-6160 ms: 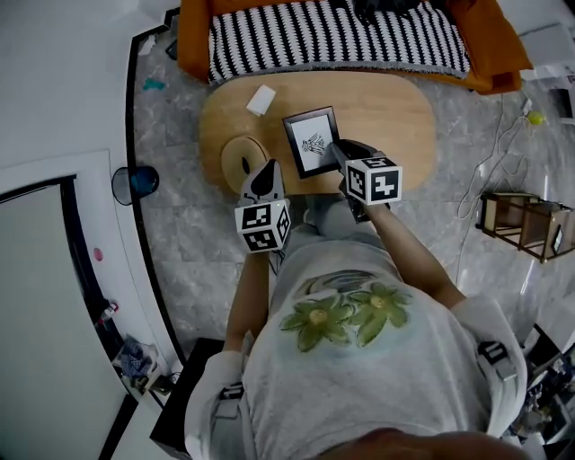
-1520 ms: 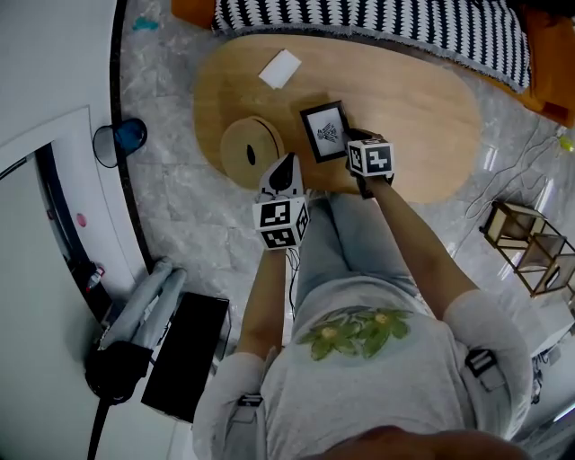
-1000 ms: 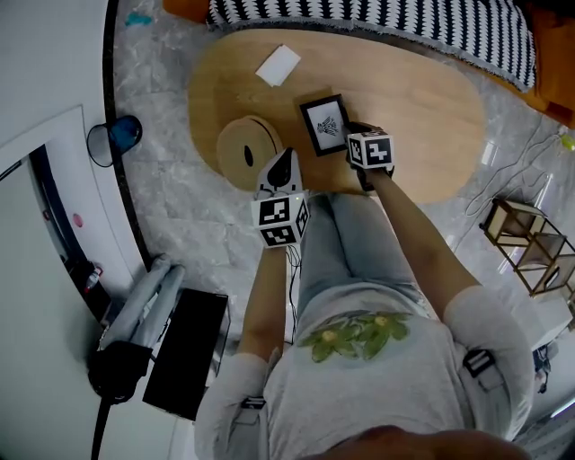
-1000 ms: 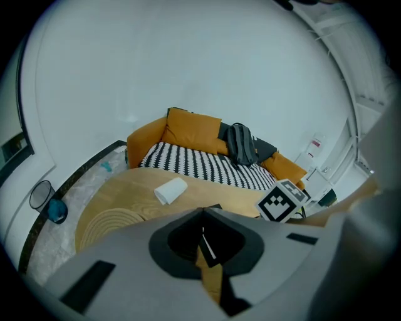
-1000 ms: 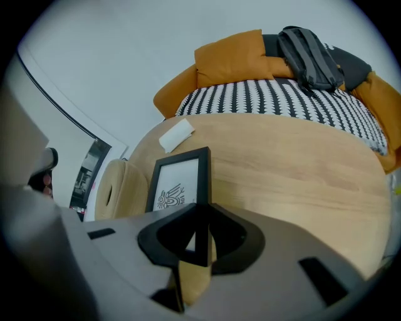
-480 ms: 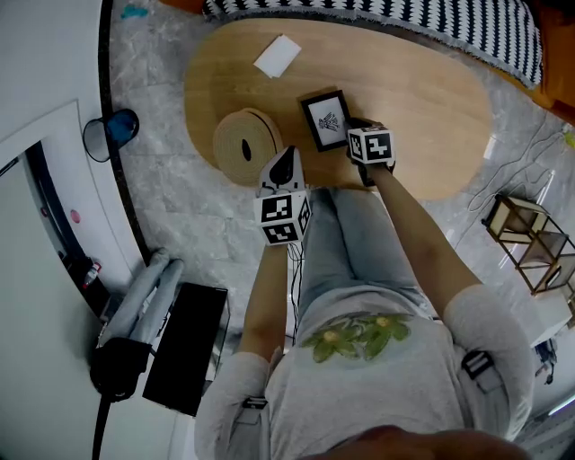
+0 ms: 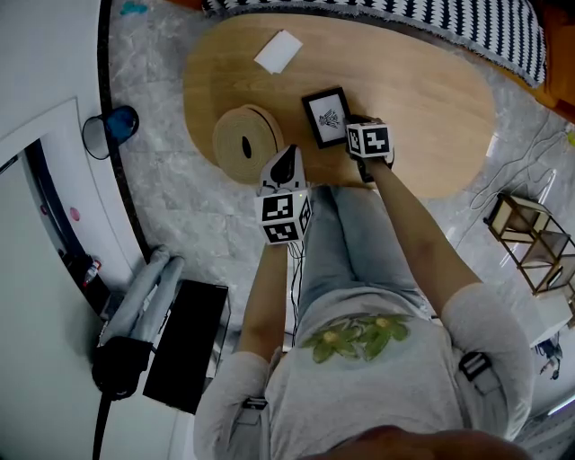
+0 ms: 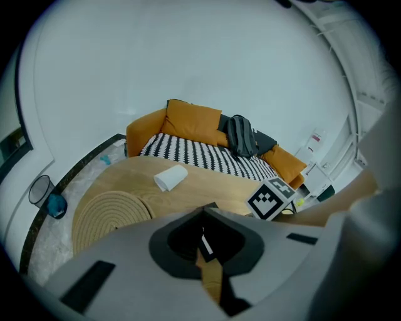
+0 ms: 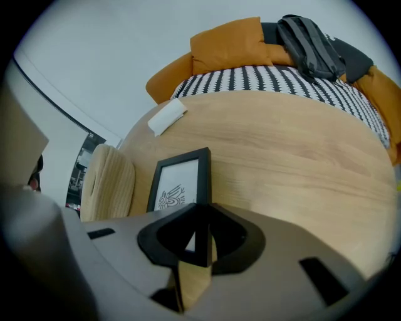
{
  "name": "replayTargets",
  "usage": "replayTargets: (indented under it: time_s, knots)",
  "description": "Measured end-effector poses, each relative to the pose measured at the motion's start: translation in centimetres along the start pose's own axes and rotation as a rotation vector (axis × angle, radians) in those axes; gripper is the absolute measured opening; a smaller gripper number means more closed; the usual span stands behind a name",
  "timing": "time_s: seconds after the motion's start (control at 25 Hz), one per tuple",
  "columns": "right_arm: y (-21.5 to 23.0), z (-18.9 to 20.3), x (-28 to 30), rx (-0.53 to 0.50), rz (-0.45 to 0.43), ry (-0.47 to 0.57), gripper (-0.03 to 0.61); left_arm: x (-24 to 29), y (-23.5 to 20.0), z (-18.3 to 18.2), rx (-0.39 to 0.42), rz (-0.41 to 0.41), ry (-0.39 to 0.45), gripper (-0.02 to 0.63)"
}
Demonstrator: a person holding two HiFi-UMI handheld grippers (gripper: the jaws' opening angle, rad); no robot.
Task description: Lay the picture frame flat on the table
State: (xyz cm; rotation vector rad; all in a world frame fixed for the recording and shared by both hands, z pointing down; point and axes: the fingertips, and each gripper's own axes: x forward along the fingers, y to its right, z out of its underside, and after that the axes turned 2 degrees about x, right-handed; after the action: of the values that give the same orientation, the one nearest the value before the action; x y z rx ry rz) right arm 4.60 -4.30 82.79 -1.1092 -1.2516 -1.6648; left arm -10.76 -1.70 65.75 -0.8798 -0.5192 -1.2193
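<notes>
A black picture frame (image 7: pixel 326 117) with a white drawing lies face up and low on the oval wooden table (image 7: pixel 422 99). Whether it is fully flat I cannot tell. My right gripper (image 7: pixel 352 126) is at the frame's right side. In the right gripper view the frame (image 9: pixel 178 182) runs down into my right gripper (image 9: pixel 202 216). Its right edge sits between the jaws, which are opening and still touch it. My left gripper (image 7: pixel 288 154) hovers at the table's near edge, left of the frame. Its tips are together with nothing between them.
A round woven mat (image 7: pixel 243 144) lies left of the frame. A white folded item (image 7: pixel 278 51) sits toward the table's far side. Behind the table stands an orange sofa with a striped cover (image 7: pixel 395 22). A wooden crate (image 7: pixel 530 243) and a black case (image 7: pixel 184 346) are on the floor.
Several seconds ago the frame stood steeper; it now lies low on the table. Over the last second the right gripper and frame hardly moved. The left gripper stayed put.
</notes>
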Motion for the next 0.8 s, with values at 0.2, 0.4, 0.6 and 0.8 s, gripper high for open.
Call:
replayTargets:
  time_s: [0.2,0.4,0.6,0.8]
  knots:
    - [-0.1,0.3,0.5,-0.007,0.002,-0.001,0.077,0.1,-0.3,0.4,-0.001,-0.002,-0.004,0.015]
    - [0.0,0.3,0.8,-0.019,0.009,0.004,0.077,0.4,-0.4,0.9,-0.003,0.001,-0.014,0.015]
    - [0.1,0.3,1.1,-0.026,0.003,0.002,0.077,0.8,-0.5,1.1,-0.002,0.004,-0.019,0.015]
    - [0.1,0.3,1.2,-0.037,0.001,-0.002,0.077,1.0,-0.5,1.1,0.003,0.008,-0.024,0.015]
